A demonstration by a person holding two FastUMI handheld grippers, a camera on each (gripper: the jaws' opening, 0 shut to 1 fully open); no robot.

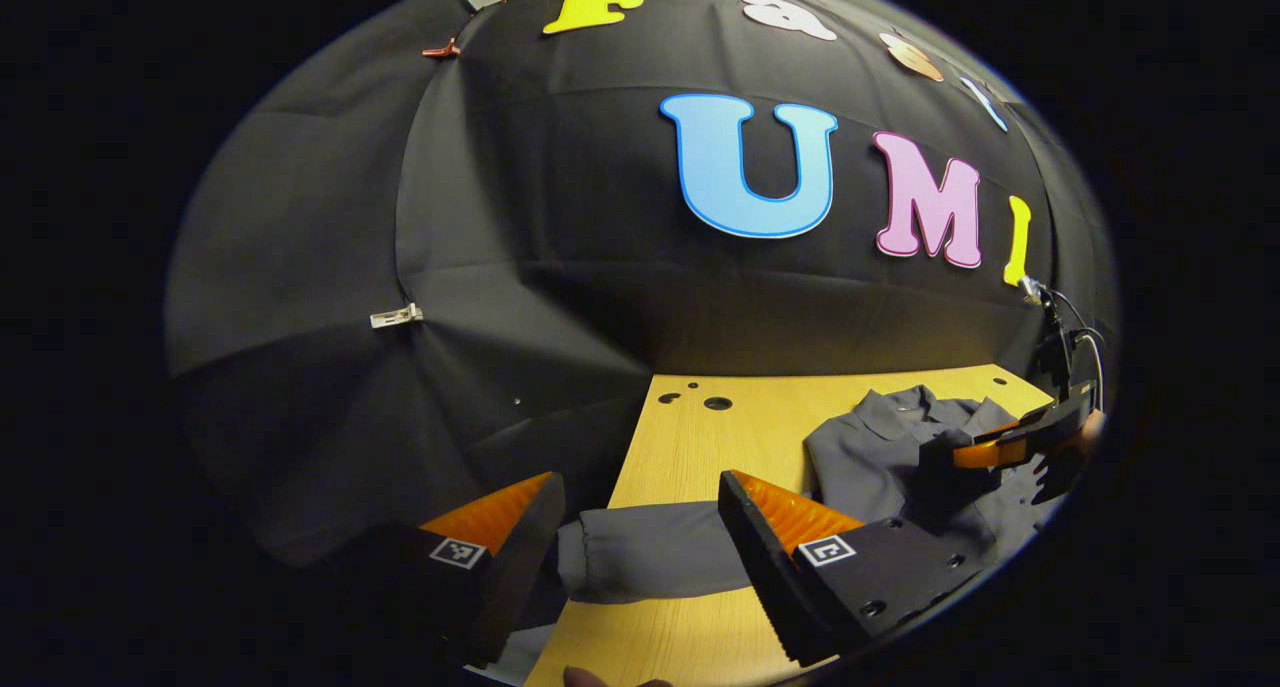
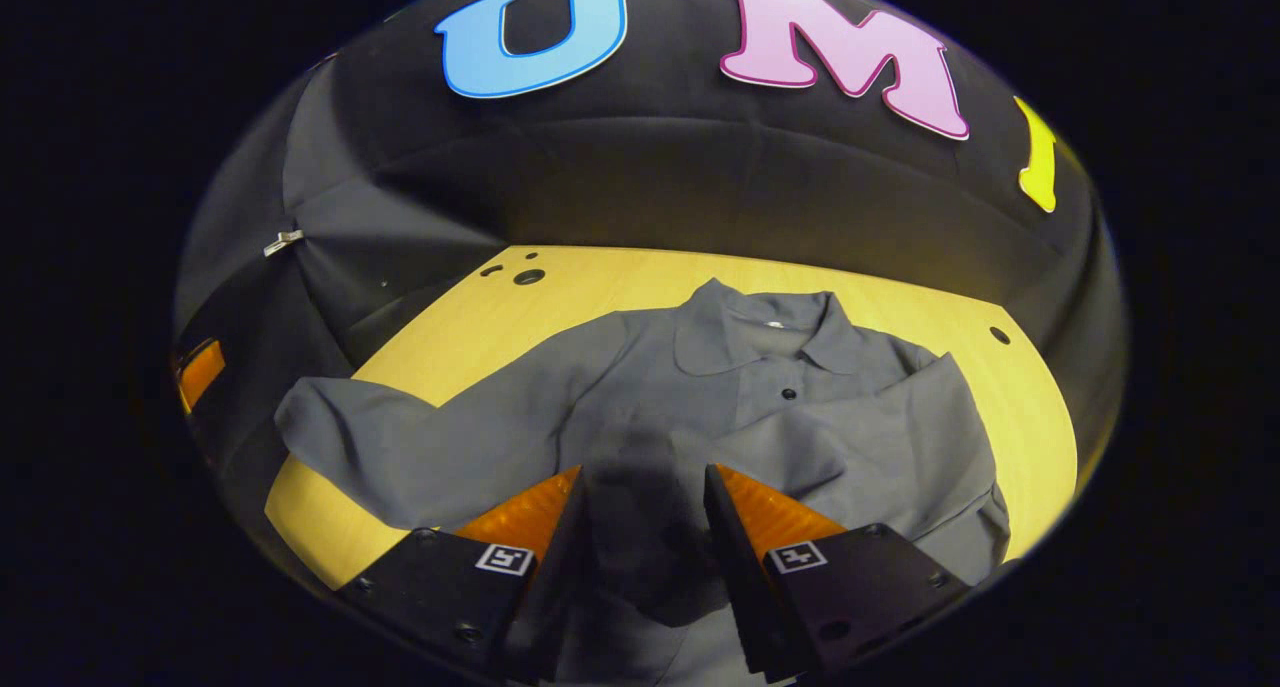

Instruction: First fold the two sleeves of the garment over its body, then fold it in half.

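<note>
The booth's black cloth wall backs a pale wooden tabletop (image 2: 620,272) with a few drilled holes near its far left corner. A grey collared garment (image 2: 770,387) lies face up on it, collar toward the far edge.

Sleeve positions: one sleeve (image 2: 860,447) lies folded across the body, its cuff end running in between my right gripper's (image 2: 640,512) fingers. The other sleeve (image 1: 650,557) extends flat off the body toward the left edge of the tabletop, its long axis roughly parallel to the near edge.

Right gripper: it sits low over the middle of the body, with grey cloth between its fingers. The fingers stand moderately apart; I cannot tell whether both press on the cloth.

Left gripper (image 1: 640,537): the jaws stand wide, holding nothing. The cuff of the outstretched sleeve lies directly ahead between the fingers, at the left edge of the tabletop, with the sleeve running crosswise to my approach line.

Governing relation: the outstretched sleeve lies on the left gripper's side, so that gripper is the nearer tool. In my judgement, the sleeve must travel from the left edge inward, along its own long axis, onto the body. The half-fold remains.
</note>
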